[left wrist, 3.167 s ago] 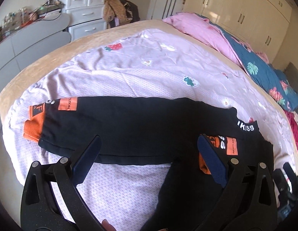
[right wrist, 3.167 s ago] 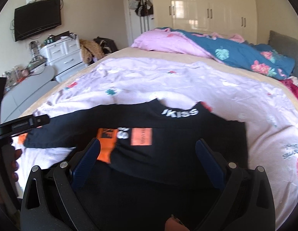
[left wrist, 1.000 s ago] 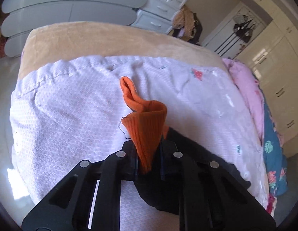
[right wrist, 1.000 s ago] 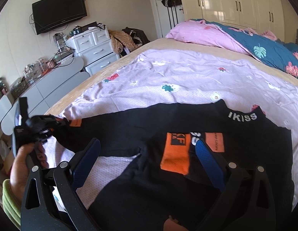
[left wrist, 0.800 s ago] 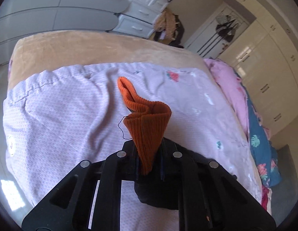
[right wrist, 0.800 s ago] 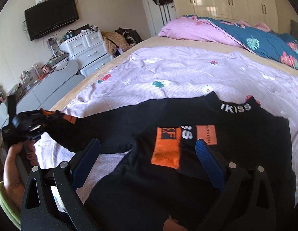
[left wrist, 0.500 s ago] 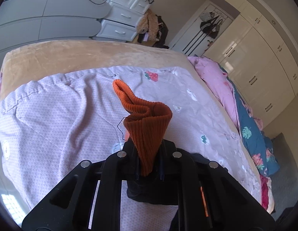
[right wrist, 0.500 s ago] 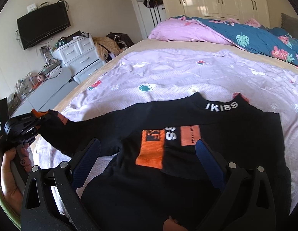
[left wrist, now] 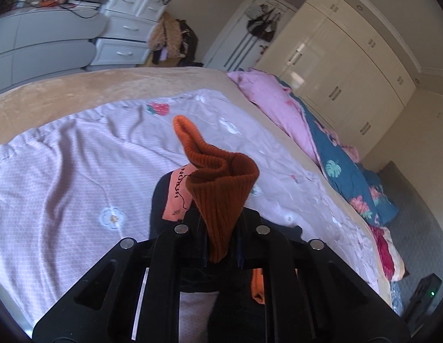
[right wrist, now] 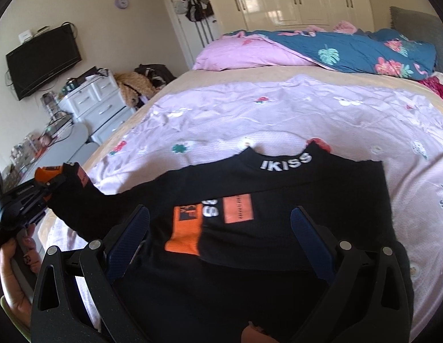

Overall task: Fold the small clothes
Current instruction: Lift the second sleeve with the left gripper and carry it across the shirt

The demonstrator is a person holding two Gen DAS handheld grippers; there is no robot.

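Bedroom, lilac sheet (right wrist: 278, 120) on bed. Black top (right wrist: 278, 200) spread flat on sheet. Left gripper (left wrist: 221, 245) clamped on orange cuff (left wrist: 221, 200), sleeve lifted. Right gripper (right wrist: 221, 234) jaws wide apart, empty, above top.

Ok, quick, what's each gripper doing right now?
Left gripper: closed on the orange cuff of the black top.
Right gripper: open, holding nothing.

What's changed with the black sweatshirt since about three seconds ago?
The left gripper, open then, has shut on the orange ribbed cuff and lifted that sleeve off the lilac bedsheet, swinging it toward the black sweatshirt's body. The right gripper stays open above the folded sleeve.
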